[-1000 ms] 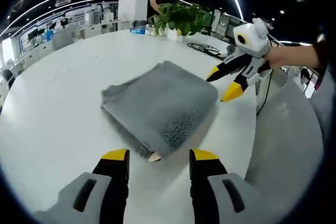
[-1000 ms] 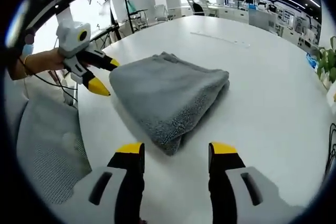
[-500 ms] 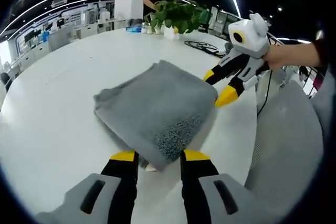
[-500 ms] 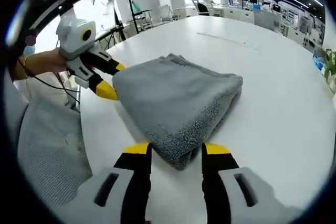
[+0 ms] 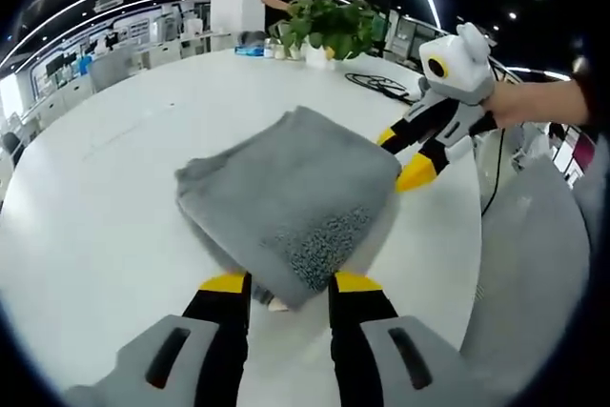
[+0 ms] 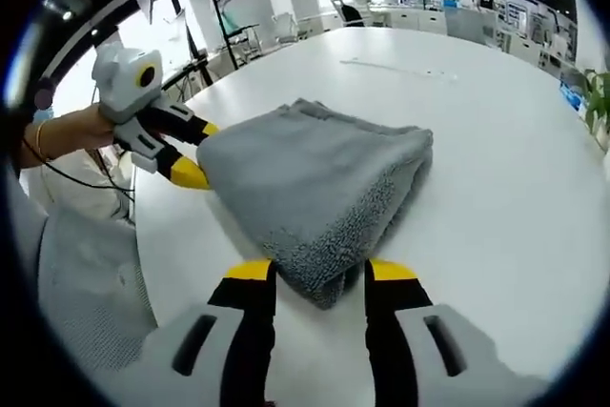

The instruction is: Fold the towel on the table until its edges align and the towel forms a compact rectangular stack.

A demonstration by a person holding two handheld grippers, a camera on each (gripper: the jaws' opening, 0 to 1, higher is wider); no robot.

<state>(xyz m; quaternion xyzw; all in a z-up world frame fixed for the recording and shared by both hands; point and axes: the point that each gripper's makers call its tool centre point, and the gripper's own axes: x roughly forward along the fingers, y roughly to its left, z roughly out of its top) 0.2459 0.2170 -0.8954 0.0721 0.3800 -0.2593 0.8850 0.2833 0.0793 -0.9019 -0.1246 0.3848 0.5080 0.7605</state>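
White round surface (image 5: 86, 226), carrying folded grey towel (image 5: 286, 188). Left gripper (image 5: 283, 283) clamped on towel's near corner, right gripper (image 6: 312, 272) clamped on opposite corner. Beyond left gripper, green plant (image 5: 329, 28).

Opposed close views, shared towel (image 5: 289, 190)
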